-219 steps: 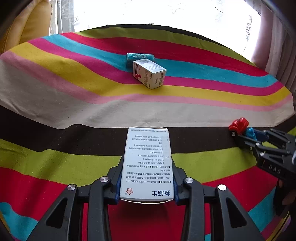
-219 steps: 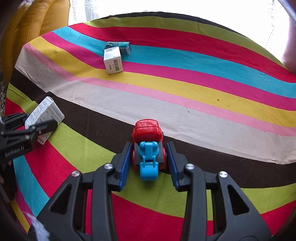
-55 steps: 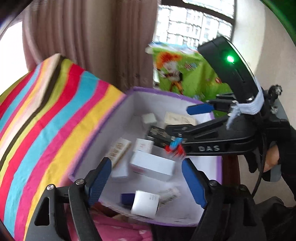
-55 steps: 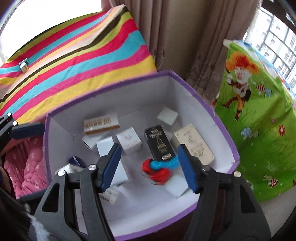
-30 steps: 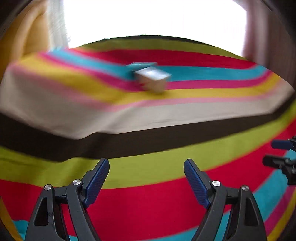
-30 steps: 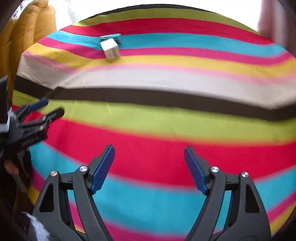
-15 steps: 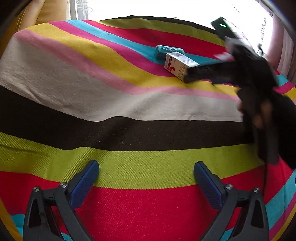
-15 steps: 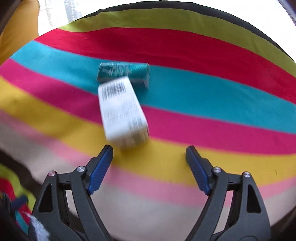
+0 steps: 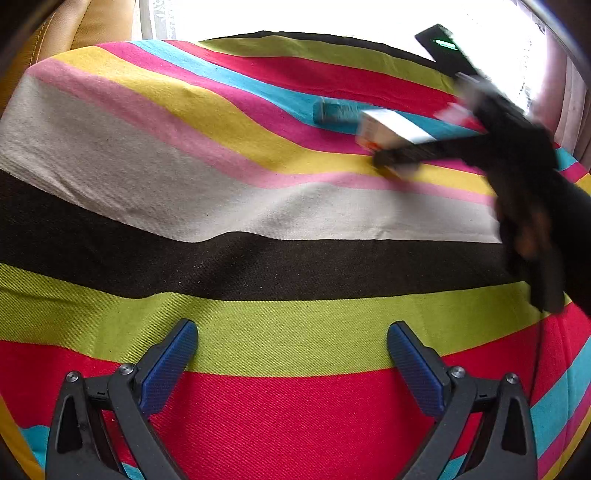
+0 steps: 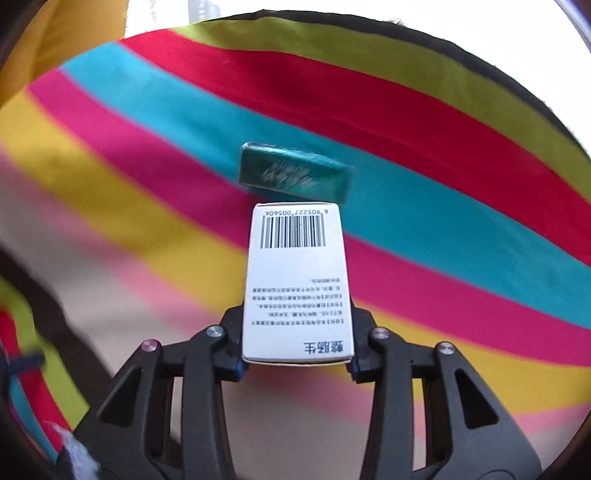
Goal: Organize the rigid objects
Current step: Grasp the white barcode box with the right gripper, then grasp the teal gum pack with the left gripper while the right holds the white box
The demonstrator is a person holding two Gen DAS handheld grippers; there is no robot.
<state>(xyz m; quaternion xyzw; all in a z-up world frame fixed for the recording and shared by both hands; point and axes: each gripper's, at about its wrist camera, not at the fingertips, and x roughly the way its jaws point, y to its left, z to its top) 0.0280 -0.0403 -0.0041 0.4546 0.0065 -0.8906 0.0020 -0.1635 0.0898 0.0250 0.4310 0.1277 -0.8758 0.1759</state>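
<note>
A white medicine box (image 10: 297, 280) with a barcode sits between the blue pads of my right gripper (image 10: 295, 364), which is shut on it just above the striped cloth (image 10: 443, 229). A teal box (image 10: 293, 173) lies right behind it on the cyan stripe. From the left wrist view the same white box (image 9: 391, 129) and teal box (image 9: 334, 112) are at the far right, with the right gripper (image 9: 399, 157) blurred around the white one. My left gripper (image 9: 291, 354) hangs wide open over the red and green stripes with nothing between its fingers.
A person's hand (image 9: 532, 229) holds the right gripper at the right side of the left wrist view. A yellow cushion (image 9: 74, 22) lies beyond the cloth's far left corner, a bright window behind it, and a curtain (image 9: 572, 103) at the right.
My right gripper has moved in on the white box and shut on it. My left gripper has stayed open and nearly still over the near stripes.
</note>
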